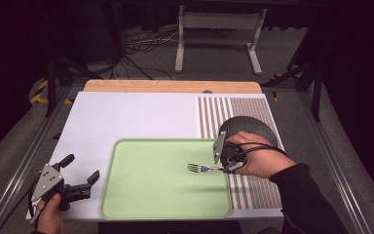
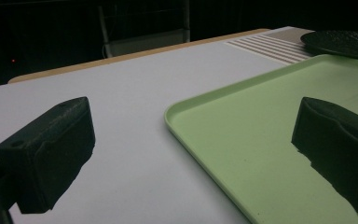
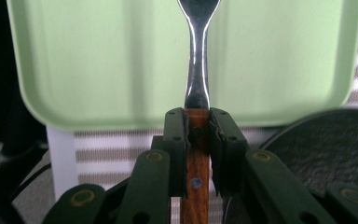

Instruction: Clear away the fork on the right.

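A fork (image 1: 200,168) with a steel head and a wooden handle (image 3: 196,172) is held level over the right part of a light green tray (image 1: 141,195), tines pointing left. My right gripper (image 1: 222,168) is shut on the handle; in the right gripper view both jaws clamp the wood just behind the steel neck (image 3: 197,70). My left gripper (image 1: 83,175) rests on the white table at the near left, beside the tray's left edge (image 2: 200,135), jaws wide apart with nothing between them.
A dark round plate (image 1: 253,127) lies on a striped mat (image 1: 214,114) right of the tray, just behind the right hand. The white tabletop (image 1: 126,117) stretches beyond the tray, and a metal frame (image 1: 219,22) stands on the floor past the table's far wooden edge.
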`<state>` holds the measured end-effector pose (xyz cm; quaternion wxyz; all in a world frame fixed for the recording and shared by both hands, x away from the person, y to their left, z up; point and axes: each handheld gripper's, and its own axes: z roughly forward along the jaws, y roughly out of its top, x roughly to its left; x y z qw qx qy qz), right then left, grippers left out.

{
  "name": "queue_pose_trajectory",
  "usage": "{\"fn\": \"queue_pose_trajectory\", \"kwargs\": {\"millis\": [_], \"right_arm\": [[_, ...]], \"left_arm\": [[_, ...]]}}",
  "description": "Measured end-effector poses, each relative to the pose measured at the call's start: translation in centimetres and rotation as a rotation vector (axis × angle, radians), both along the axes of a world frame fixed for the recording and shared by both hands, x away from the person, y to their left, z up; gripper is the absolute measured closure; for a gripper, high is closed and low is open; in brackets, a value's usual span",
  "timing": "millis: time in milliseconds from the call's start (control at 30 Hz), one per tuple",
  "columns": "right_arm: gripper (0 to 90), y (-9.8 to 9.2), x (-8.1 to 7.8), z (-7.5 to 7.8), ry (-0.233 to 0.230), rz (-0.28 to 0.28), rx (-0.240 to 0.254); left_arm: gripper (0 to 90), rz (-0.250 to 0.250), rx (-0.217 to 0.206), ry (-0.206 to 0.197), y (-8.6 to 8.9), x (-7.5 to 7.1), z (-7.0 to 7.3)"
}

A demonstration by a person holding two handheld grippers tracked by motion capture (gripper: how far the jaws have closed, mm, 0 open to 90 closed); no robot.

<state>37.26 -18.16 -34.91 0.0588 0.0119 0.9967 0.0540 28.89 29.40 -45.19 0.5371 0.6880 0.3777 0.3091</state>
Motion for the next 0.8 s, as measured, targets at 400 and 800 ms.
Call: {"fn": "queue_pose_trajectory", "kwargs": {"millis": [400, 800], "right_arm": [[78.2, 2.0, -0.1, 0.4, 0.015, -0.224, 0.094], [78.2, 3.2, -0.4, -0.4, 0.096, -0.505, 0.176]], "left_arm": [[0.1, 0.001, -0.007, -0.003, 0.0, 0.0, 0.0], [0.1, 0.001, -0.006, -0.004, 0.0, 0.0, 0.0]]}}
